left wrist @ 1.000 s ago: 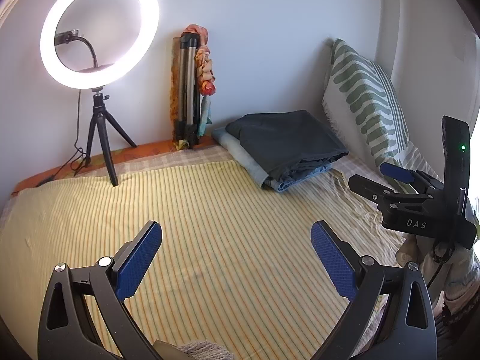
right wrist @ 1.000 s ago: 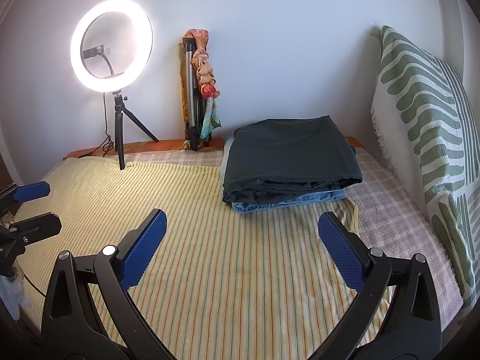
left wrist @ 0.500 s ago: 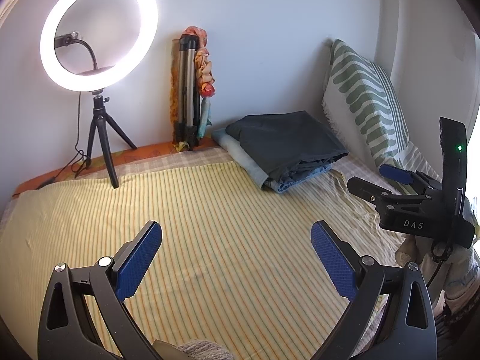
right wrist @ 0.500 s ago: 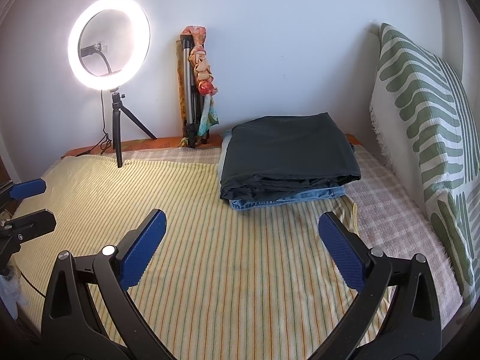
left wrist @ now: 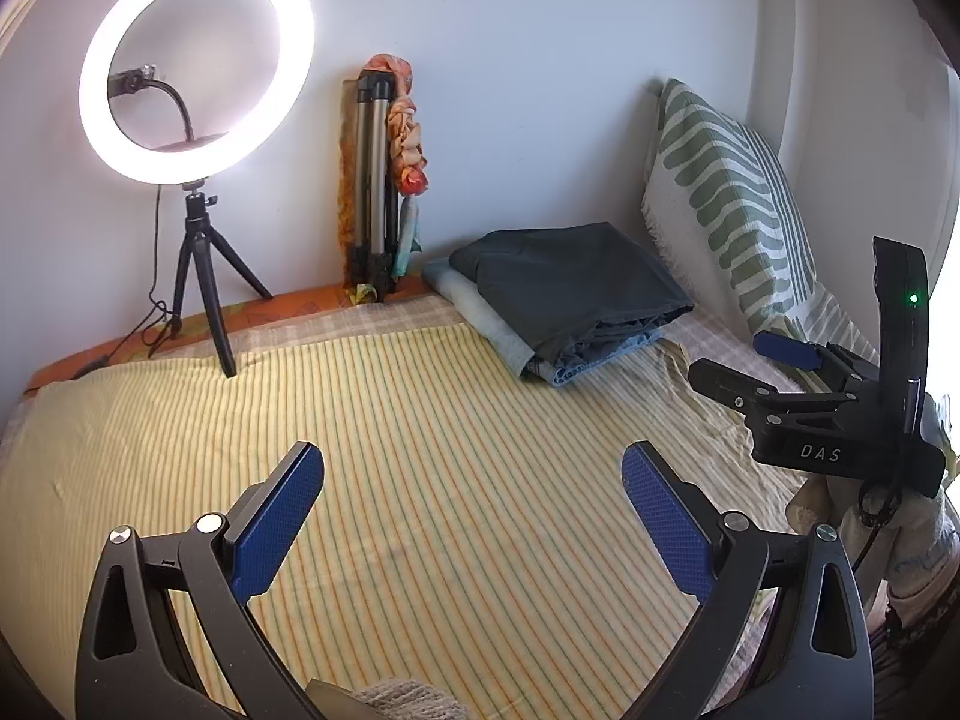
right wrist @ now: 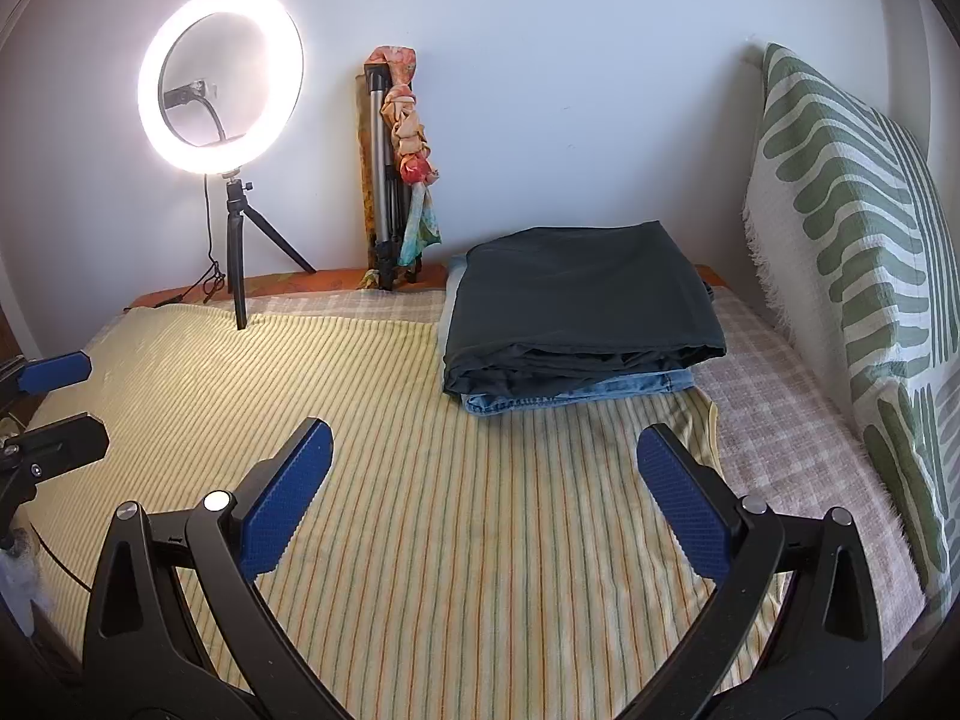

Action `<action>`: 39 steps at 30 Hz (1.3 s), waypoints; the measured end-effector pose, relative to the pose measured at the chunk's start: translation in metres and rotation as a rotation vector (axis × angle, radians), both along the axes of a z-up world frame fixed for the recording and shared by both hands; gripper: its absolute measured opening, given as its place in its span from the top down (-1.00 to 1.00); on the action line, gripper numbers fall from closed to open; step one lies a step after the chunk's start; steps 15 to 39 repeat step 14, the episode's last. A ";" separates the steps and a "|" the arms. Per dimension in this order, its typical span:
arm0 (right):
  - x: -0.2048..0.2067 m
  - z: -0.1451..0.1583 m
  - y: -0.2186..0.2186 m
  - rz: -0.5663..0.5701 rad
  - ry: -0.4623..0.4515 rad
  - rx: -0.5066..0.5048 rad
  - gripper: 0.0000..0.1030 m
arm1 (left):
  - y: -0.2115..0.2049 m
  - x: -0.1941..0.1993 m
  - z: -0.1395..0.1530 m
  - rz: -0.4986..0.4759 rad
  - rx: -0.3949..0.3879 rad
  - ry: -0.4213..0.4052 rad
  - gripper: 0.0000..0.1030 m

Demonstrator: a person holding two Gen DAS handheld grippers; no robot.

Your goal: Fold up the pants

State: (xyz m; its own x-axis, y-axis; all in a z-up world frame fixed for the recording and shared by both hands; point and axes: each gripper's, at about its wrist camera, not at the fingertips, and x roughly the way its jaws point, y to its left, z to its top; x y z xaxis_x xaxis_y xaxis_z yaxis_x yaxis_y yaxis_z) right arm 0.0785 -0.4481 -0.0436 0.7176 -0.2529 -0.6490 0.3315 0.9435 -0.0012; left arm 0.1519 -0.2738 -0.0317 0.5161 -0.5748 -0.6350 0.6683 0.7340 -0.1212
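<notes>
Hovering over the yellow striped bedspread (right wrist: pixel 456 516), the left gripper (left wrist: pixel 474 516) and the right gripper (right wrist: pixel 483 495) both have their blue-padded jaws spread wide with nothing between them. Folded dark grey pants (right wrist: pixel 576 306) lie at the far end of that bedspread, stacked on folded blue jeans (right wrist: pixel 570 393). Just beyond the bedspread's far edge stand a lit ring light (right wrist: pixel 221 78) on a small tripod and a collapsed tripod (right wrist: pixel 387 180) against the wall. A green-patterned pillow (right wrist: pixel 852 228) leans beside the pants.
</notes>
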 end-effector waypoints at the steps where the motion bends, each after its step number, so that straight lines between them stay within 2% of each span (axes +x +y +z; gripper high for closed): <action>1: 0.000 0.000 0.000 0.001 0.000 0.003 -1.00 | 0.000 0.000 0.000 0.000 0.001 -0.001 -0.93; 8: 0.000 -0.001 -0.001 0.000 0.003 0.004 -1.00 | 0.000 -0.001 0.000 -0.003 0.001 -0.003 -0.94; 14: -0.002 -0.002 -0.002 0.000 0.006 0.012 -1.00 | 0.010 -0.002 0.002 -0.004 -0.040 -0.014 -0.94; 39: -0.002 -0.002 -0.002 0.000 0.006 0.012 -1.00 | 0.010 -0.002 0.002 -0.004 -0.040 -0.014 -0.94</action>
